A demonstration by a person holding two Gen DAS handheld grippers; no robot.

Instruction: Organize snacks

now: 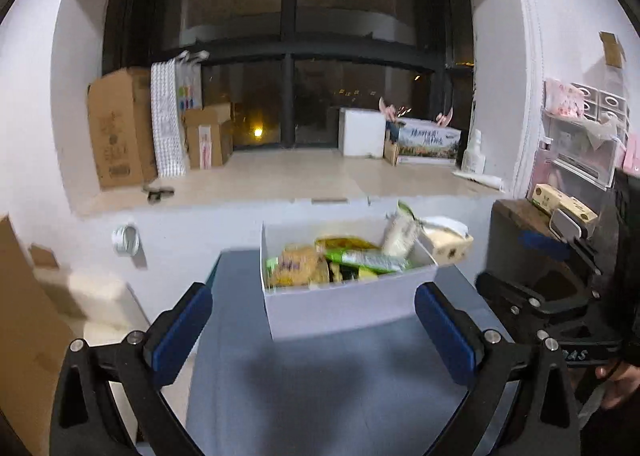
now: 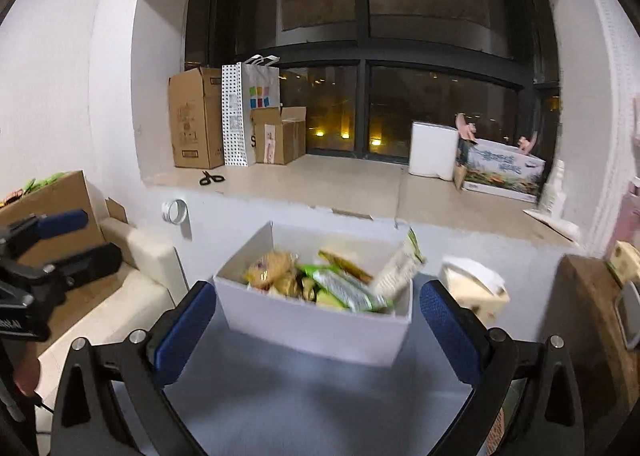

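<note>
A white open box [image 1: 352, 304] [image 2: 320, 326] stands on a grey table [image 1: 320, 388] [image 2: 304, 400] and holds several snack packets: a yellow bag [image 1: 296, 266] [image 2: 272, 268], a green wrapper [image 1: 368, 258] [image 2: 344, 290] and a white pouch [image 1: 400, 230] [image 2: 398, 270] that leans on the right wall. My left gripper [image 1: 314, 326] is open and empty, in front of the box. My right gripper [image 2: 316, 330] is open and empty, its fingers either side of the box's near wall. The right gripper also shows in the left wrist view [image 1: 532, 276].
A cream packet [image 1: 448, 242] [image 2: 476, 288] lies right of the box. A windowsill [image 1: 304, 175] [image 2: 360, 183] behind holds cardboard boxes [image 1: 120, 127] [image 2: 196, 117], scissors [image 2: 211, 178] and a printed carton [image 2: 504, 171]. A cream sofa [image 2: 132, 280] stands left, a wooden stand [image 1: 520, 223] right.
</note>
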